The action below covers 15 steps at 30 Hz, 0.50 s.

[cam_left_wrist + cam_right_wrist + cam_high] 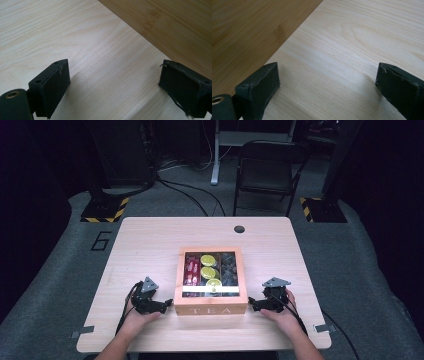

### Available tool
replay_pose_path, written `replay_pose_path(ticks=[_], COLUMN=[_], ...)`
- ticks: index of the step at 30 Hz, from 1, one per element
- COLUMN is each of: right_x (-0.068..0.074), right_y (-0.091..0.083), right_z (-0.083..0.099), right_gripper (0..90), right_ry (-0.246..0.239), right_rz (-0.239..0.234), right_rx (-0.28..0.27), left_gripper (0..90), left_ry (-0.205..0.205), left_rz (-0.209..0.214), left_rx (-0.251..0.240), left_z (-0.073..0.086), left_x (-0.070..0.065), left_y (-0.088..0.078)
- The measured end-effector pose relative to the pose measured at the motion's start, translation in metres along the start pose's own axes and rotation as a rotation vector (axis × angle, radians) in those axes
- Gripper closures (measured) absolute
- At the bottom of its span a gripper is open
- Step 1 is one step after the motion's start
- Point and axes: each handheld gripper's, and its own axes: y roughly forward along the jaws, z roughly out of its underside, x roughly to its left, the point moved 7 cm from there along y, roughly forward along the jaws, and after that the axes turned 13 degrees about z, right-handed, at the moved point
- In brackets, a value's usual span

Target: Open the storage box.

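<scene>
A wooden tea box [210, 309] marked TEA stands at the table's front middle, its clear lid showing red packets, yellow-green rounds and dark items inside. My left gripper [168, 305] rests on the table just left of the box's front corner, jaws wide apart and empty. In the left gripper view the gripper [113, 82] has bare tabletop between its pads, and the box wall [170, 22] rises at upper right. My right gripper [253, 303] sits at the box's right front corner, open too. The right gripper view shows that gripper [328, 82] empty, with the box wall [249, 30] at upper left.
The light wooden table [150, 245] has a round cable hole [239, 229] near its far edge. A folding chair [267, 170] and stand bases with hazard stripes [105, 210] sit on the floor beyond. A person's hands [282, 320] hold both grippers near the front edge.
</scene>
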Motion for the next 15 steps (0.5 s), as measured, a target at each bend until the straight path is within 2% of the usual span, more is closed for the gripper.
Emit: replay_pose_path(ticks=[3, 4, 8, 9, 10, 12, 13, 14, 15], right_x=[0.0004, -0.0008, 0.0004, -0.0009, -0.0009, -0.0011, -0.0028, -0.0028, -0.0032], right_y=[-0.0005, 0.0002, -0.0017, -0.0022, -0.0022, -0.0041, -0.0057, -0.0057, -0.0081], right_z=[0.0003, -0.0005, -0.0016, -0.0022, -0.0022, -0.0023, -0.0029, -0.0029, -0.0035], right_gripper=[5.1, 6.0, 15.1, 18.9, 18.9, 24.8, 30.6, 30.6, 36.5], right_ry=[0.007, -0.012, -0.005, -0.005, -0.005, 0.008, 0.000, 0.000, 0.001], right_rz=[0.002, 0.001, -0.008, -0.004, -0.004, -0.006, -0.006, -0.006, -0.010], right_rx=[0.005, -0.008, -0.020, -0.024, -0.024, -0.014, 0.000, 0.000, 0.019], left_gripper=[9.5, 9.6, 11.1, 14.7, 15.5, 16.5, 21.7, 24.4, 27.7], left_ry=[0.002, 0.006, 0.005, 0.005, 0.005, 0.003, -0.017, -0.017, -0.036], left_rz=[-0.004, -0.003, 0.006, 0.006, 0.006, 0.009, 0.016, 0.016, 0.024], left_rx=[-0.003, -0.004, -0.004, -0.011, -0.011, -0.005, -0.007, -0.007, -0.003], left_z=[-0.0002, -0.0004, -0.0010, -0.0014, -0.0014, -0.0015, -0.0021, -0.0021, -0.0023], left_x=[-0.0001, -0.0002, -0.0015, -0.0008, -0.0008, -0.0003, 0.0012, 0.0012, 0.0016], left_y=[0.0004, 0.0006, 0.0009, -0.0003, -0.0003, -0.0014, -0.0044, -0.0044, -0.0060])
